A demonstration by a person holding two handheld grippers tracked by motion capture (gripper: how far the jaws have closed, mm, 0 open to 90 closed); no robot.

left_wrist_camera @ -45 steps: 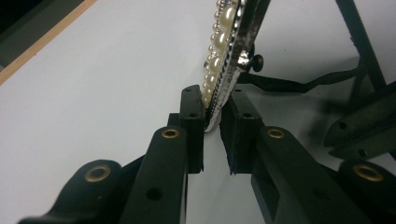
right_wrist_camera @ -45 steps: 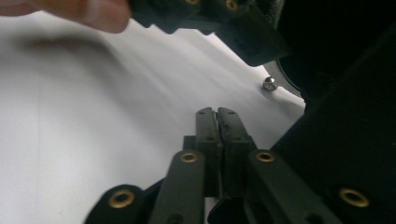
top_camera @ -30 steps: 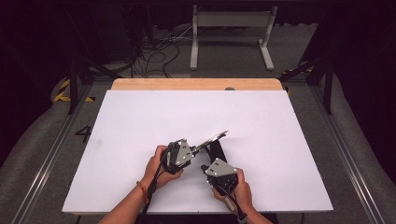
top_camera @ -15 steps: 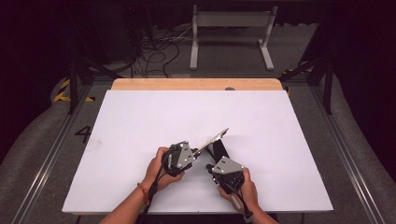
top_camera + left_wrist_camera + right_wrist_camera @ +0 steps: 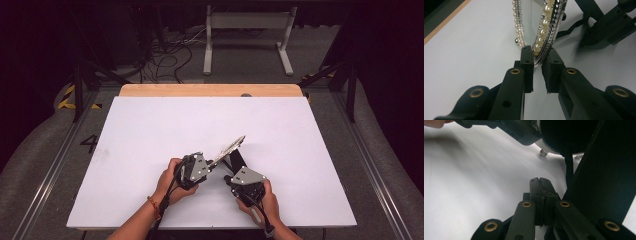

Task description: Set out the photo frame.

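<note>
An oval frame (image 5: 231, 147) edged with pearls and silver is held tilted above the white table. My left gripper (image 5: 212, 163) is shut on its near rim; in the left gripper view the two pads (image 5: 538, 53) pinch the pearl edge (image 5: 546, 22). The frame's black stand (image 5: 235, 159) hangs under it. My right gripper (image 5: 231, 172) lies just right of that, its jaws pressed together with nothing between them (image 5: 540, 180). The black stand (image 5: 599, 170) passes close by on the right of those jaws, beneath the frame's dark back (image 5: 564, 135).
The white board (image 5: 150, 130) covers a wooden table whose far edge (image 5: 210, 90) shows. Both hands are near the front middle. Beyond the table are cables (image 5: 165, 55) and a white metal stand (image 5: 247, 35) on the floor.
My right gripper has shifted slightly to the right. The frame's far end has tipped up a little. The left hand has stayed where it was.
</note>
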